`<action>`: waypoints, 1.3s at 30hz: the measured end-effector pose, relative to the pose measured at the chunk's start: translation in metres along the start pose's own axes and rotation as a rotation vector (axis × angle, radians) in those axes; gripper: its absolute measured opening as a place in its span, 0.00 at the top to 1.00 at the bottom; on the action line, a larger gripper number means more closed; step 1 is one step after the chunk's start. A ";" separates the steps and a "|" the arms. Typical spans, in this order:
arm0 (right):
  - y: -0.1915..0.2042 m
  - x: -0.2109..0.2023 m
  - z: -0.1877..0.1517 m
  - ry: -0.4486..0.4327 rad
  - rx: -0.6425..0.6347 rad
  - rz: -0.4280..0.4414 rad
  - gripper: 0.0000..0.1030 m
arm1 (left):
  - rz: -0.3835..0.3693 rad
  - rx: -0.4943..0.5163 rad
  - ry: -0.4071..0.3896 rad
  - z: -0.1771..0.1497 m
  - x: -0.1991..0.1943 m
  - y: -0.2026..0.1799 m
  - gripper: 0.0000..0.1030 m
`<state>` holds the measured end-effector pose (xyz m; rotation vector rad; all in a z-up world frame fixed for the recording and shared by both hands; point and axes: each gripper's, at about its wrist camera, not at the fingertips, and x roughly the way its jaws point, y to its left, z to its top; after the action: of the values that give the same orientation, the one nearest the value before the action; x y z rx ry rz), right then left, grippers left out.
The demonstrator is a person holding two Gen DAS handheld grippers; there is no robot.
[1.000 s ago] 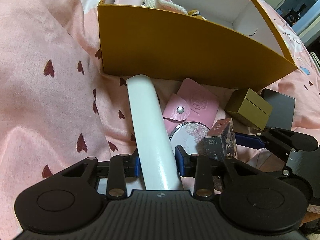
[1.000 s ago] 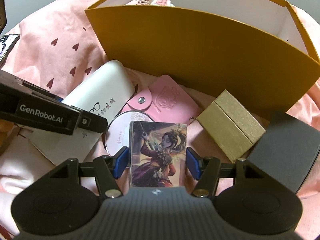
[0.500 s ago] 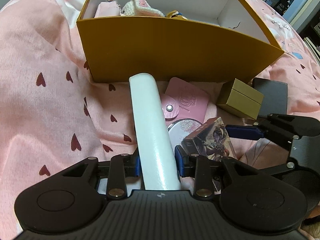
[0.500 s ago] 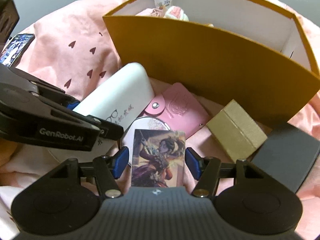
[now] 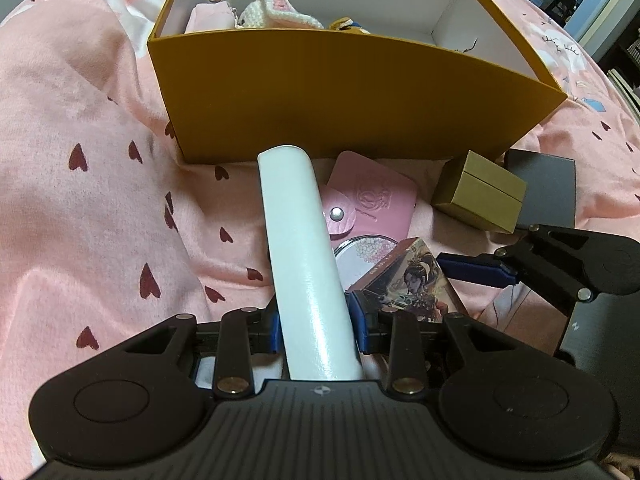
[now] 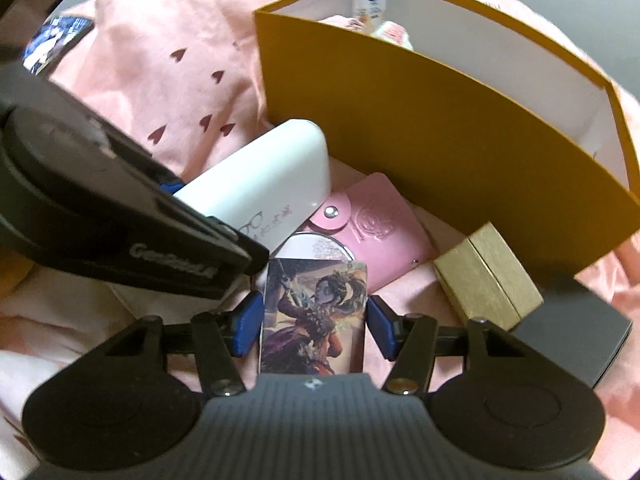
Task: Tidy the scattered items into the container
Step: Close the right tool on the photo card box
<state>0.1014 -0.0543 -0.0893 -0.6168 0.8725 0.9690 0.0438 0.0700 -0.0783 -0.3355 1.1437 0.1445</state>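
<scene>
The orange box (image 5: 352, 92) stands open on the pink heart-print bedspread (image 5: 80, 200), and both views show it larger and more squarely ahead than a second ago, its near wall closer behind the scattered items. The white glasses case (image 5: 308, 276) is clamped between the blue pads of the left tongs (image 5: 316, 328), its far end raised toward the box wall. The illustrated card box (image 6: 314, 320) sits between the right tongs (image 6: 314, 326), whose jaws have just been closing; a sliver of gap is seen at each pad, so a firm grip cannot be confirmed. Both items are judged to be on their way into the box, with neither yet over the rim.

Only the left wrist view shows the box's contents: a knitted pouch (image 5: 280, 12), a pink bundle and a tube at the back wall, with free space to the right. The right wrist view alone reveals the spectacles print on the case and a phone (image 6: 56, 40) lying on the bedspread. Still outside the box are the pink snap wallet (image 6: 372, 224), the round compact (image 6: 316, 248), the gold box (image 6: 488, 276) and the black box (image 6: 576, 336).
</scene>
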 end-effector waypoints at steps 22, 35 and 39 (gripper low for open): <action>0.025 -0.003 -0.003 -0.010 -0.189 -0.105 0.47 | -0.004 0.006 -0.003 0.000 0.003 -0.005 0.64; 0.033 0.010 -0.010 -0.015 -0.269 -0.206 0.51 | -0.014 -0.001 -0.005 -0.001 0.004 -0.004 0.64; 0.005 0.000 -0.006 -0.024 -0.129 -0.195 0.78 | -0.020 -0.009 -0.006 -0.001 0.004 -0.002 0.64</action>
<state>0.0945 -0.0570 -0.0924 -0.7840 0.7181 0.8579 0.0452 0.0675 -0.0818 -0.3542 1.1336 0.1331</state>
